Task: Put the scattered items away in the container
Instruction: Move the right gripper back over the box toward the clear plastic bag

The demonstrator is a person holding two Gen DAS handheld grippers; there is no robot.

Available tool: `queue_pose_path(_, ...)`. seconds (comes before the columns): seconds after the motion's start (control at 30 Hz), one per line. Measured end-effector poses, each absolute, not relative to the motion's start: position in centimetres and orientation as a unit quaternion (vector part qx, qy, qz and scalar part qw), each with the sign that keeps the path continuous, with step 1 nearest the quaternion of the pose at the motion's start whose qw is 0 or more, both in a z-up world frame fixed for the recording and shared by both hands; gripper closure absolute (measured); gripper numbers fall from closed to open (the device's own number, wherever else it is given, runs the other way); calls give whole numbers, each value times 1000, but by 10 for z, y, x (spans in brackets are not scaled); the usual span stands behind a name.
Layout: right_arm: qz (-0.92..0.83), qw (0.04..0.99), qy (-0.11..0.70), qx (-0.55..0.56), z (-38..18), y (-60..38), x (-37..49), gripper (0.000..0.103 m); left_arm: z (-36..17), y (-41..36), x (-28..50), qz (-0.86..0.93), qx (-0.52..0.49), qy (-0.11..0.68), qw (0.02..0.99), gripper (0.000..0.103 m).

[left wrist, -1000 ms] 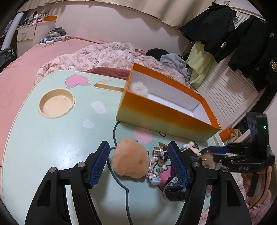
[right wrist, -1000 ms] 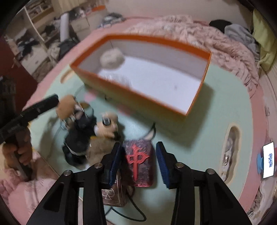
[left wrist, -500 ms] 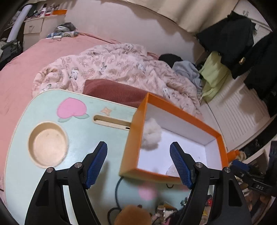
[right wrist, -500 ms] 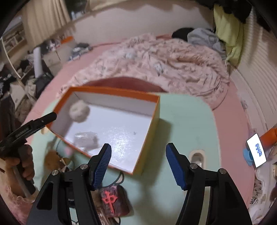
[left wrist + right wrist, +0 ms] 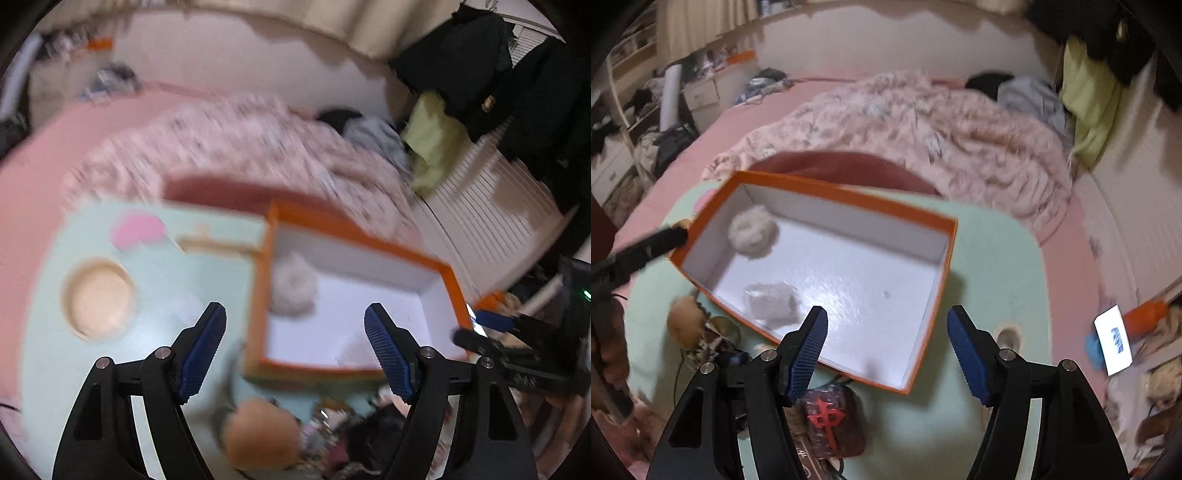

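A mint-green rounded table (image 5: 1004,258) stands beside a pink bed (image 5: 713,136). The orange cardboard box with white lining (image 5: 849,273) sits at its centre, bare tabletop at 3 o'clock. Both hand-held grippers, left (image 5: 295,332) and right (image 5: 886,332), gape empty above it. A dark-red block with a red character (image 5: 831,421) lies at 6 o'clock.

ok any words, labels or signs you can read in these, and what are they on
"中", in red, on the dark mahjong-tile plush below the orange box.
Blue print on the lit phone screen: too small to read.
Gold emblem on the black clothes: too blurred to read.
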State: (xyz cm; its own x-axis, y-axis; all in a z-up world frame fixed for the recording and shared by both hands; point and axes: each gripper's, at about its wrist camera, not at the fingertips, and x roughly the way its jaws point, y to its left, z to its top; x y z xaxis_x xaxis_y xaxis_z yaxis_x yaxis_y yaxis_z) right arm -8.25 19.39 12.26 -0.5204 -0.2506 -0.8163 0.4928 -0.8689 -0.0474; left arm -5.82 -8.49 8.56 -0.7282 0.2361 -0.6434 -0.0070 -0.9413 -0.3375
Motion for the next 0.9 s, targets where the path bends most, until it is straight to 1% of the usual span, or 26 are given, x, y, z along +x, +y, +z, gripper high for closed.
queue_pose_path(0.13, -861, 232, 155, 426, 134, 180, -78, 36, 102, -83, -61, 910, -380, -145, 82, 25)
queue_pose_path(0.3, -858, 239, 182, 416, 135, 161, -70, 36, 98, -68, -60, 902, -407, -111, 89, 25)
queue_pose_path(0.43, -854, 249, 193, 415, 134, 150, -67, 36, 94, -65, -53, 900, -405, -126, 97, 25)
queue_pose_path(0.5, -848, 261, 189, 421, 134, 146, -67, 36, 93, -73, -46, 903, -393, -147, 90, 25)
queue_pose_path(0.63, -801, 332, 149, 475, 135, 131, -79, 36, 84, -95, -24, 904, -369, -202, 75, 25)
queue_pose_path(0.7, -766, 366, 130, 512, 131, 115, -91, 36, 79, -102, -13, 905, -359, -217, 69, 25)
queue_pose_path(0.77, -742, 372, 129, 543, 124, 96, -105, 36, 73, -108, -2, 905, -356, -224, 64, 25)
queue_pose_path(0.9, -708, 353, 143, 595, 97, 63, -129, 36, 64, -115, 6, 903, -361, -226, 60, 25)
